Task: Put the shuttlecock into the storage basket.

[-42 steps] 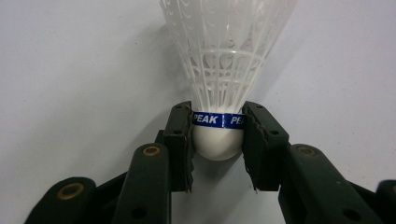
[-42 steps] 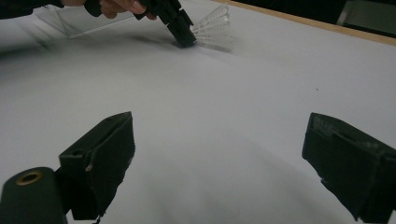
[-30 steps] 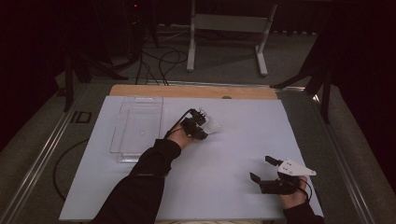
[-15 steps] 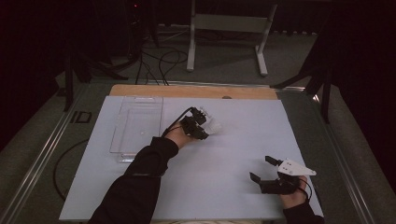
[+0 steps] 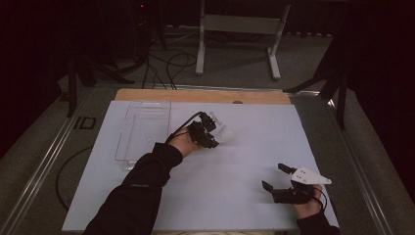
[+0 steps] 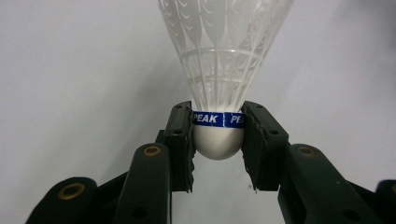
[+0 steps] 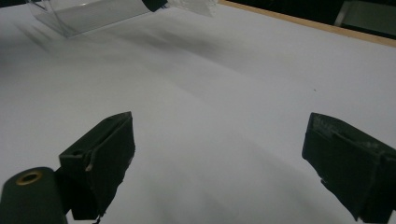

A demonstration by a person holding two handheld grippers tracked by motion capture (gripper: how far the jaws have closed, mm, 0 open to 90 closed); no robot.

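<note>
My left gripper (image 6: 218, 140) is shut on a white shuttlecock (image 6: 219, 140); both jaw pads press on its round cork at the blue band, and the feather skirt points away from the jaws. From the high view that gripper (image 5: 215, 134) hovers over the middle of the white table sheet with the shuttlecock (image 5: 223, 133) sticking out to the right. Near the front right corner my right gripper (image 5: 276, 177) stands open, and in the right gripper view its jaws (image 7: 219, 163) are wide apart with nothing between them.
A clear plastic box (image 5: 143, 129) lies on the white sheet (image 5: 244, 161) just left of the left hand, and it shows as the clear plastic box (image 7: 88, 14) at the top left of the right gripper view. A wooden strip (image 5: 200, 95) borders the far edge.
The left hand has lifted and drifted slightly right with the shuttlecock in its jaws. The right hand has kept still.
</note>
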